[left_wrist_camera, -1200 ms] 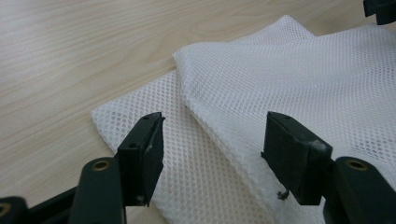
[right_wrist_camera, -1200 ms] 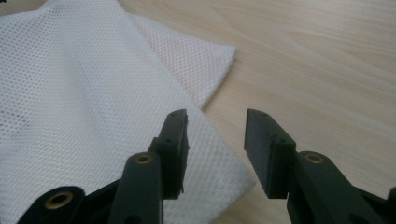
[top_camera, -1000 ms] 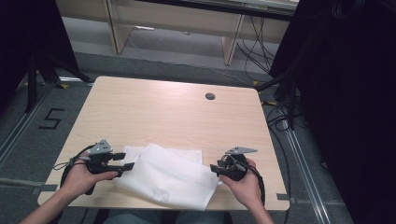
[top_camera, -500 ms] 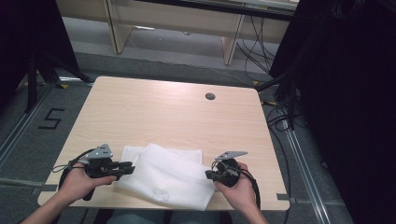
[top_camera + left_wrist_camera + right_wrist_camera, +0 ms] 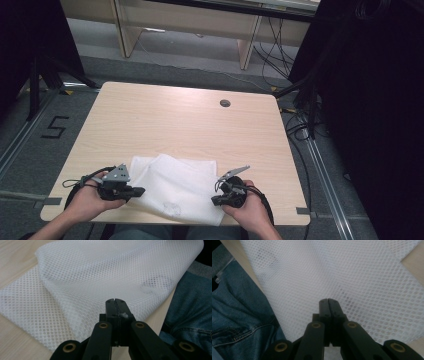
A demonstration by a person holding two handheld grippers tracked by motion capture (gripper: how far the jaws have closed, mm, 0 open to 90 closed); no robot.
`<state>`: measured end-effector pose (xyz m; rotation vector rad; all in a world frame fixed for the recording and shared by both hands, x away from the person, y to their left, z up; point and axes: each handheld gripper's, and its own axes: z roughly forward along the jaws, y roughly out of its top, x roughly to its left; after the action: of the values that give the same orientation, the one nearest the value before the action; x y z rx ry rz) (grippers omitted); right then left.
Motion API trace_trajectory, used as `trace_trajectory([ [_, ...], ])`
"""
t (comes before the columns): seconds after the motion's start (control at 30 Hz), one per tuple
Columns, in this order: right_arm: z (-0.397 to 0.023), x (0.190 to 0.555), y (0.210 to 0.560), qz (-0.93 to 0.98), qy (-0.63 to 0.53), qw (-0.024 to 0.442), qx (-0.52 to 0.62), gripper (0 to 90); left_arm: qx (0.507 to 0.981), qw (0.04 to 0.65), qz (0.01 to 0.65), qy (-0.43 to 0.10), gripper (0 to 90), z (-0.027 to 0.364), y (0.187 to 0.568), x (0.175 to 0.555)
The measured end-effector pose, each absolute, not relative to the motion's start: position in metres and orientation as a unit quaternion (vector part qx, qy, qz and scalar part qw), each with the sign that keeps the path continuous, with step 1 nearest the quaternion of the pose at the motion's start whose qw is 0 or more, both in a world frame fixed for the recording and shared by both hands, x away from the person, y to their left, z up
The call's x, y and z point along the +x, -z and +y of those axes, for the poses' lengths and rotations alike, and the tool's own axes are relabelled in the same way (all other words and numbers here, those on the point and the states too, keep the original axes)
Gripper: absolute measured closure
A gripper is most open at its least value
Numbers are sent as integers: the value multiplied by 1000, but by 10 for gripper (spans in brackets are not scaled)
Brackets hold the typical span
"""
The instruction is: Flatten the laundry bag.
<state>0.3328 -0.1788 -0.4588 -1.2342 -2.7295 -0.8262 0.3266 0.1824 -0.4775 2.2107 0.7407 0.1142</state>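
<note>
A white mesh cloth (image 5: 175, 187) lies at the near edge of the wooden table (image 5: 175, 120), its left part humped into a fold. My left gripper (image 5: 141, 191) lies level at the cloth's left edge. Its jaws have just been closing and now meet, with a scrap of white mesh pinched between the pads (image 5: 123, 314). My right gripper (image 5: 215, 201) is at the cloth's right edge near the front corner, jaws together on the mesh. In the left gripper view the cloth (image 5: 100, 272) rises ahead of the gripper (image 5: 114, 301); in the right gripper view the cloth (image 5: 337, 270) spreads beyond the gripper (image 5: 328, 301).
A round cable hole (image 5: 225, 103) sits at the table's far right. The person's jeans (image 5: 190, 302) (image 5: 237, 310) are just off the near edge. Dark stands and cables flank the table on the floor.
Both hands have drawn back toward the near edge and slightly inward. Both pairs of jaws have closed at the cloth's edges. The cloth has bunched narrower, with its left side humped.
</note>
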Motion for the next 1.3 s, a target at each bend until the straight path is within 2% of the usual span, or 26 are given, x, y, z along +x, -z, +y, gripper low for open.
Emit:
trace_trajectory([
  [0.23, -171, 330, 466, -886, 235, 44, -397, 900, 900, 340, 271, -27, 893, 172, 490, 326],
  [0.3, -170, 330, 466, -887, 233, 44, -395, 900, 905, 330, 268, -29, 893, 170, 492, 326],
  [0.33, -169, 330, 467, -888, 231, 47, -395, 900, 919, 309, 241, -32, 893, 172, 491, 330],
  [0.4, -168, 332, 470, -892, 225, 44, -390, 900, 908, 323, 266, -26, 893, 166, 495, 327],
  [0.5, -164, 331, 472, -893, 214, 43, -393, 899, 922, 297, 245, -29, 893, 166, 496, 331],
  [0.83, -160, 342, 481, -898, 198, 27, -392, 900, 924, 294, 243, -39, 893, 165, 497, 342],
  [0.87, -159, 344, 480, -896, 196, 29, -398, 900, 917, 301, 258, -36, 892, 164, 498, 342],
  [0.9, -159, 346, 481, -896, 197, 25, -398, 900, 922, 297, 245, -37, 892, 165, 498, 345],
  [1.2, -166, 365, 481, -889, 198, -19, -412, 900, 913, 311, 263, -32, 892, 155, 500, 367],
  [1.3, -168, 368, 481, -884, 194, -20, -425, 900, 915, 306, 259, -38, 892, 152, 499, 374],
])
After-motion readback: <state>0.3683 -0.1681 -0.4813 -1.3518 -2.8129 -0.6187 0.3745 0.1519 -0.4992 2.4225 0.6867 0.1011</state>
